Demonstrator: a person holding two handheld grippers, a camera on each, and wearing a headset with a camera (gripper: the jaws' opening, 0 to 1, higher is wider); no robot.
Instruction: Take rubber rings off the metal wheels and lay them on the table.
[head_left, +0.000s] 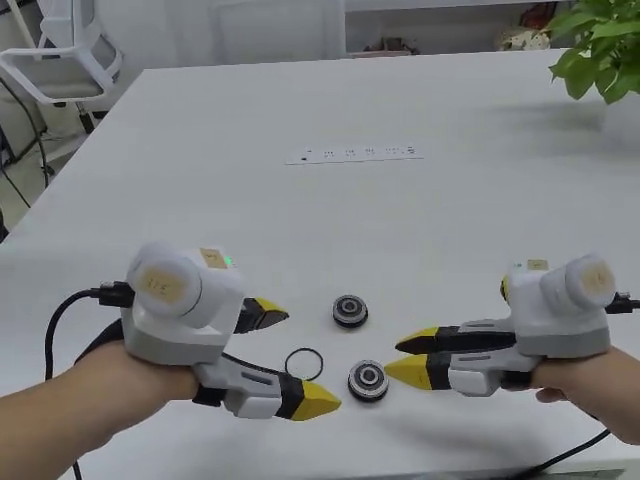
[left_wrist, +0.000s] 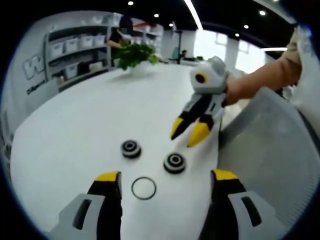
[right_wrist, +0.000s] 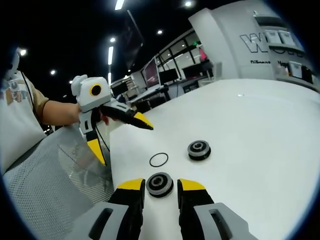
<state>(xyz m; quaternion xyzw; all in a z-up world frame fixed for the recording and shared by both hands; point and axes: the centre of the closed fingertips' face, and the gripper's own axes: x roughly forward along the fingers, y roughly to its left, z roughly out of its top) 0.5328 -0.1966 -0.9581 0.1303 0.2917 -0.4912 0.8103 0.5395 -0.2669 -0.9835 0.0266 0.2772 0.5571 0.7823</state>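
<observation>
White table (head_left: 400, 100) in an office room, with a plant at its far corner, carries all the work. One ring (head_left: 303, 363) lies flat and loose on it, so part of the job looks done. Two wheels are near the ring: the near wheel (head_left: 367, 380) just beside it on the right, and the far wheel (head_left: 350, 310) just beyond it, also to the right. Both wheels look dark round the rim, so each may bear a ring yet to come off. Which wheel the loose ring came from I cannot tell. The left gripper (head_left: 308, 358) is spread wide with nothing in it, one jaw on each side of the ring and above it. The right gripper (head_left: 395, 359) is empty too, its jaws a little apart and aimed at the near wheel from the side away from the ring. Whether the tips touch that wheel is unclear. Likely next is that wheel.
</observation>
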